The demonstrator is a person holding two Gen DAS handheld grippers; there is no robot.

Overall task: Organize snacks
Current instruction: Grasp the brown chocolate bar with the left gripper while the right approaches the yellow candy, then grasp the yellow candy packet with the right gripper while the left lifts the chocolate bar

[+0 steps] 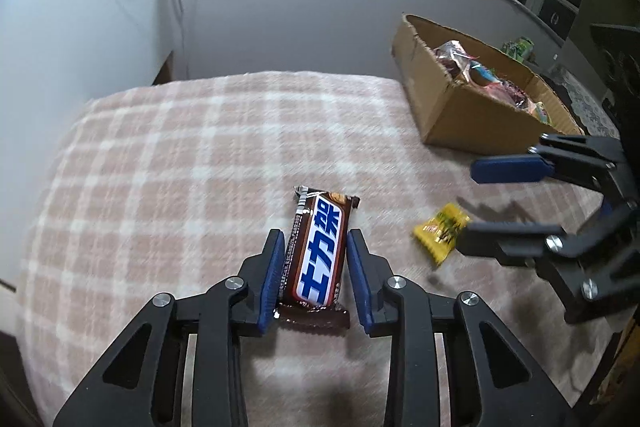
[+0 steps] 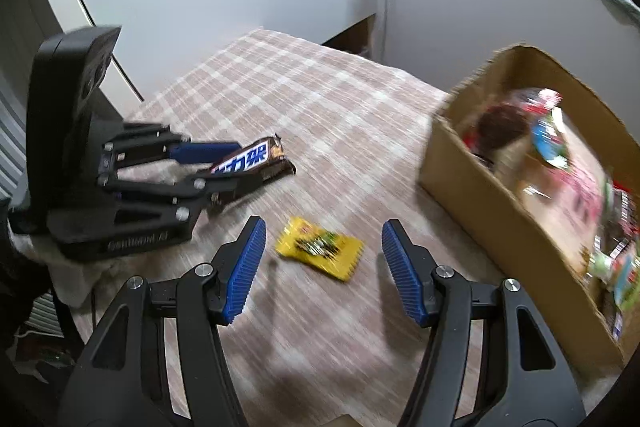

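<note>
A brown chocolate bar (image 1: 318, 251) with a blue and white label lies between the fingers of my left gripper (image 1: 316, 241); the jaws flank it closely, with a small gap on the right side. It also shows in the right wrist view (image 2: 252, 161), tilted up at its far end in the left gripper (image 2: 236, 163). A small yellow snack packet (image 2: 320, 247) lies on the checked blanket (image 2: 312, 99) just ahead of my right gripper (image 2: 323, 239), which is open and empty. The packet also shows in the left wrist view (image 1: 440, 233), beside the right gripper (image 1: 468, 203).
A cardboard box (image 2: 472, 187) holding several wrapped snacks stands at the right; it also shows in the left wrist view (image 1: 448, 107). A white wall with cables and a grey cloth lies behind the blanket's far edge.
</note>
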